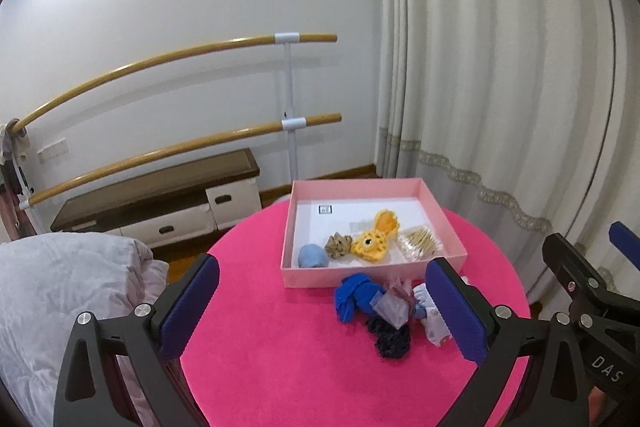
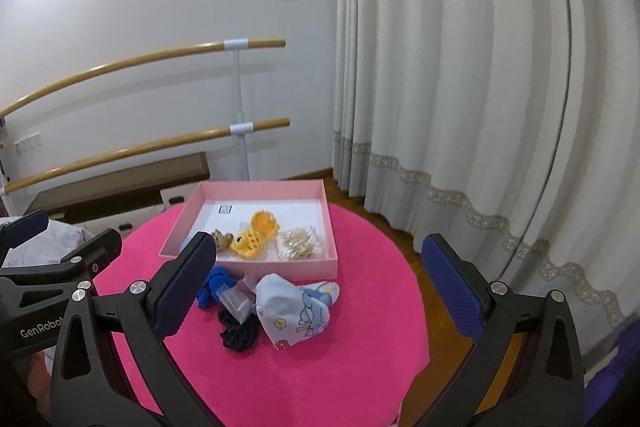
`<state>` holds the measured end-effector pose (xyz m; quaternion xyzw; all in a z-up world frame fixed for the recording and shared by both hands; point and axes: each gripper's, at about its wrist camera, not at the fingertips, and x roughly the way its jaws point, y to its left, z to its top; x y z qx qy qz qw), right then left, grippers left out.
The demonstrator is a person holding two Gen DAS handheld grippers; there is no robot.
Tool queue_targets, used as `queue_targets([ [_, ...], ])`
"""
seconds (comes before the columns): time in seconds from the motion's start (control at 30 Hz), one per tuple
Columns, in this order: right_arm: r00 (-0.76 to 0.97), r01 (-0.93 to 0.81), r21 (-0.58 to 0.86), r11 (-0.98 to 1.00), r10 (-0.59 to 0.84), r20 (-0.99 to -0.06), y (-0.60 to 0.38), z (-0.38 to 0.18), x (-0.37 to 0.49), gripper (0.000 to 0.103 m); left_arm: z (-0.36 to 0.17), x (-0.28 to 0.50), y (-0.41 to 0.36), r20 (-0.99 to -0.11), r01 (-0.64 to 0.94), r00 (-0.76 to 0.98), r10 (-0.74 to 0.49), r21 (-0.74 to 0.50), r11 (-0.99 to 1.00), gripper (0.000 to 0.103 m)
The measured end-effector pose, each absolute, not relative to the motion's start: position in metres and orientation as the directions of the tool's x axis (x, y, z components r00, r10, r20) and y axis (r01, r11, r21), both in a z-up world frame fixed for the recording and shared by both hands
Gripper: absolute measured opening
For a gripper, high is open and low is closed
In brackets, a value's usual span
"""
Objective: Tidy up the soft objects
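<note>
A pink box [image 1: 360, 277] on the round pink table [image 1: 280, 367] holds a blue ball [image 1: 313, 256], a beige scrunchie [image 1: 338, 245], a yellow crochet fish [image 1: 376, 237] and cotton swabs [image 1: 420, 245]. In front of the box lie a blue cloth [image 1: 354, 295], a clear bag [image 1: 390, 307], a dark net piece [image 1: 390, 341] and a printed white cloth [image 2: 296, 307]. My left gripper [image 1: 323, 264] hovers wide open short of this pile, holding nothing. Beside it, my right gripper [image 2: 319, 242] is also open and empty, above the table's near side.
A grey duvet [image 1: 60, 287] lies left of the table. Behind it stand a low dark-topped cabinet [image 1: 160, 195] and a two-rail wooden barre [image 1: 180, 147] against the white wall. Pale curtains [image 1: 500, 67] hang at the right, over a wooden floor [image 2: 440, 287].
</note>
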<state>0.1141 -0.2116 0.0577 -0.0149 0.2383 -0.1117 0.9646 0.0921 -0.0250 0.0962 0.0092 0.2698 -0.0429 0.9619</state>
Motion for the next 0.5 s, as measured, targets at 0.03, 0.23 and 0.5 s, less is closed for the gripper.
queue_targets([
  [0.03,0.864,0.21,-0.081,0.974,-0.224,-0.451,-0.211,0.059,0.111,0.103,0.097,0.088,-0.024,-0.514,0.088,0.854,-0.079,-0.006,0.996,0.102],
  [0.23,0.88,0.216,-0.077,0.973,-0.228,-0.417,-0.208,0.065,0.098,0.103,0.1,0.072,-0.023,-0.486,0.091,0.87,-0.085,-0.011,0.996,0.102],
  [0.5,0.905,0.225,-0.092,0.97,-0.243,-0.349,-0.203,0.074,0.08,0.103,0.105,0.055,-0.019,-0.45,0.098,0.888,-0.098,-0.024,0.995,0.102],
])
